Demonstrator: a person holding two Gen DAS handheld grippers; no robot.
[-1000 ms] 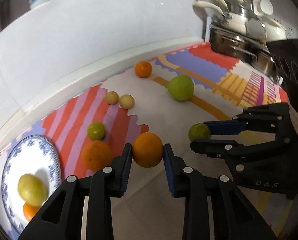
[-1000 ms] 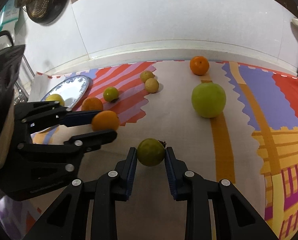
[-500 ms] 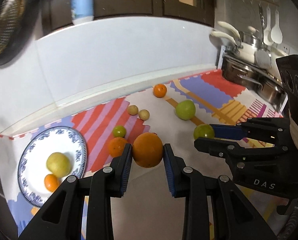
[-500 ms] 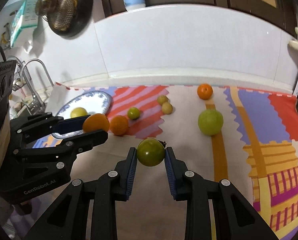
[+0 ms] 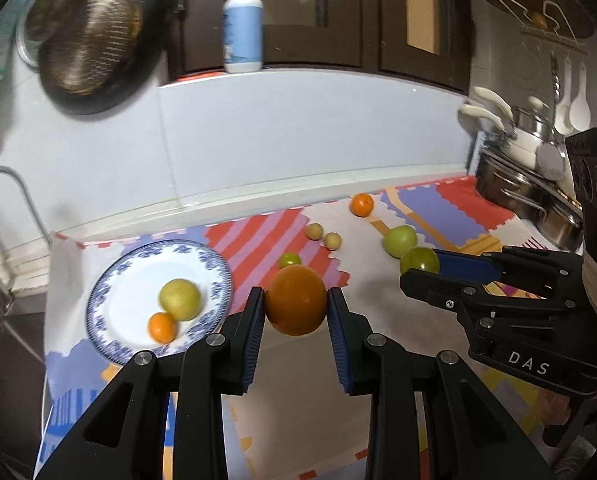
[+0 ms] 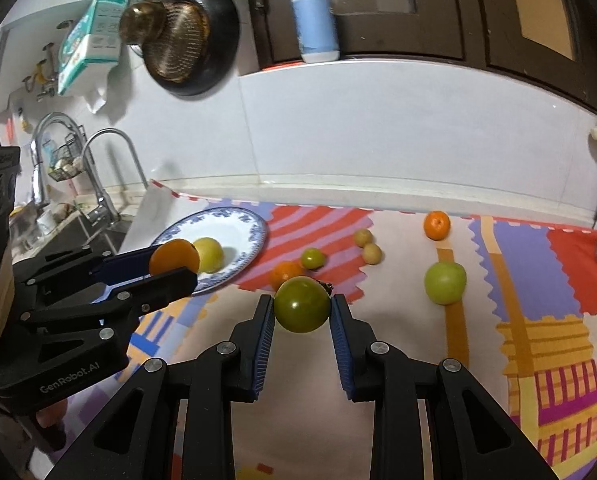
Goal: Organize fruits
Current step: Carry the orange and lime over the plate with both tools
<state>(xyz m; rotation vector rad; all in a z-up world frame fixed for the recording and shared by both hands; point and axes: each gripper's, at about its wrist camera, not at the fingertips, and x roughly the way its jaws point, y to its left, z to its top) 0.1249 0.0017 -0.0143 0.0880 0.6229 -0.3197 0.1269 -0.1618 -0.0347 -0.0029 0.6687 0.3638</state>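
Materials / finish, both wrist views

Left gripper: matt black plastic, ribbed blue pads, bright metal screw heads; holds an orange with dull, finely pitted skin. Right gripper: same build, holds a green tomato, smooth and glossy with a highlight. Plate: glazed ceramic, shiny white with blue print. Mat under plate: matt, printed, looks like foam with a toothed edge. Wall behind plate: smooth glossy white panel. Bottle above it: smooth plastic. Tap left of plate: polished metal. Pot far right of plate: brushed steel. Cabinet: dark wood, semi-gloss.
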